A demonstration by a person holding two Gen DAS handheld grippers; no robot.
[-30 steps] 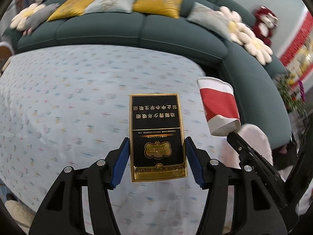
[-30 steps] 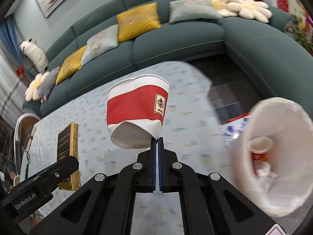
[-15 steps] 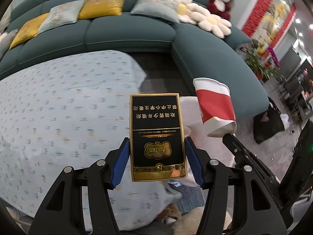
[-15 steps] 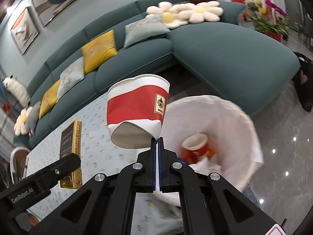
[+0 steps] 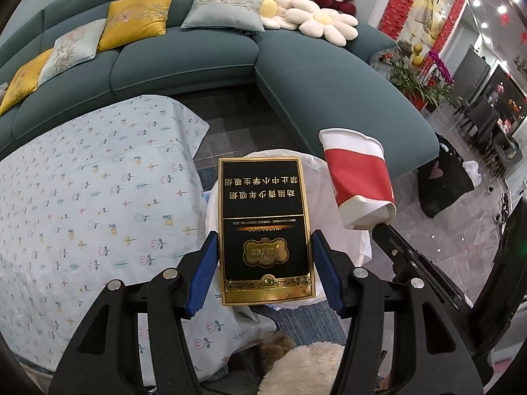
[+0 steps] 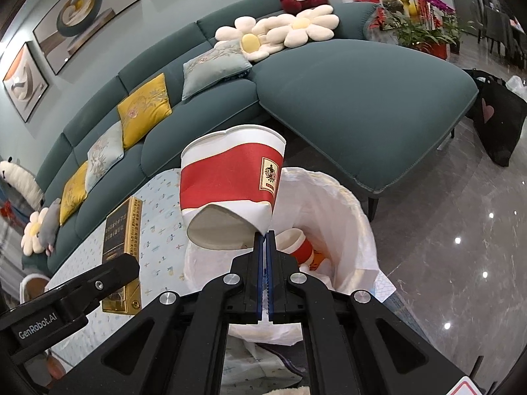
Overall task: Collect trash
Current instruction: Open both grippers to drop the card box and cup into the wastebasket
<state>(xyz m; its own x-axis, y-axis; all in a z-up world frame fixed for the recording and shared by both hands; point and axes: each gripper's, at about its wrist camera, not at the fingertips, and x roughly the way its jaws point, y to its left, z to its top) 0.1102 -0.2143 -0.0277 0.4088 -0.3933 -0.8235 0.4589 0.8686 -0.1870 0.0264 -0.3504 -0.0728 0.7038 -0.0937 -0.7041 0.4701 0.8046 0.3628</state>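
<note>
The bench [image 5: 82, 197], under a floral cloth, lies at left. The left tool [image 5: 263, 266] clamps a black-and-gold cigarette box [image 5: 265, 230] by its long sides, long axis pointing forward, above the white-lined trash bin [image 6: 355, 217]. The right tool [image 6: 265, 256], nearly closed, pinches a crushed red-and-white paper cup [image 6: 230, 187] by its rim, base pointing away. Only the right wrist view shows another cup [image 6: 298, 247] inside the bin.

both grippers are showing black plastic frames with silver round screws at the joints and blue ribbed pads [image 5: 204, 270] lining the fingers; the left gripper [image 6: 75, 296] is wearing white "genrobot.ai" lettering.
</note>
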